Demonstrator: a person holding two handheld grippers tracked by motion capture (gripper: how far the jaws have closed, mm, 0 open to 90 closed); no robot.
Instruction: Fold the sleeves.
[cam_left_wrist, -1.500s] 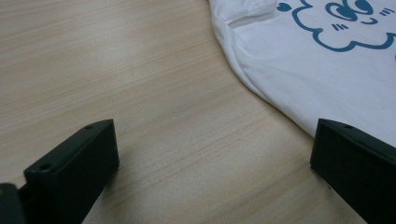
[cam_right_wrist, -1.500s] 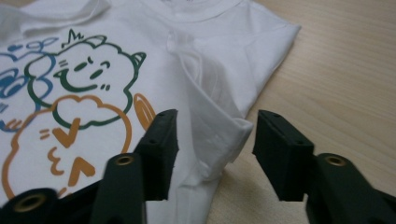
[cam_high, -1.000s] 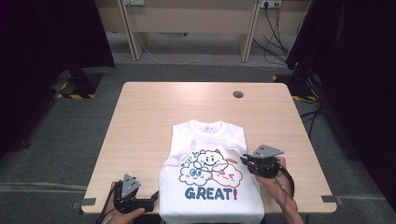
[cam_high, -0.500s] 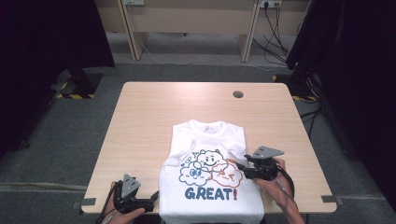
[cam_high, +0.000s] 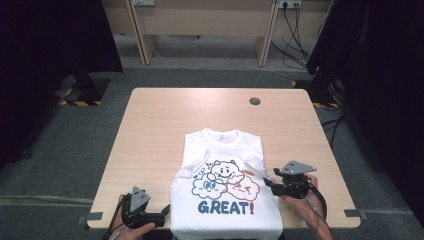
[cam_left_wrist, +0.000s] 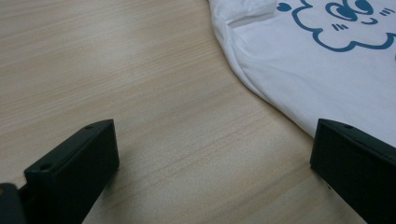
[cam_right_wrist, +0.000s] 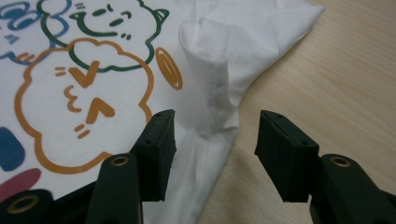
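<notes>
So far the white T-shirt (cam_high: 225, 192) lies face up at the near edge of the worktop (cam_high: 165, 120), its printed clouds and the word GREAT showing. Both sleeves look tucked in, so the sides run fairly straight, but the body is not yet folded up; most of the folding appears left to do. The right tool (cam_high: 270, 183) sits at the shirt's right edge, jaws apart, with the bunched sleeve fold (cam_right_wrist: 210, 88) lying between them and nothing clamped. The left tool (cam_high: 162, 214) rests low by the shirt's left hem, jaws wide apart over bare wood, one jaw just over the cloth edge. Judging by this, a grip on both side edges comes next.
</notes>
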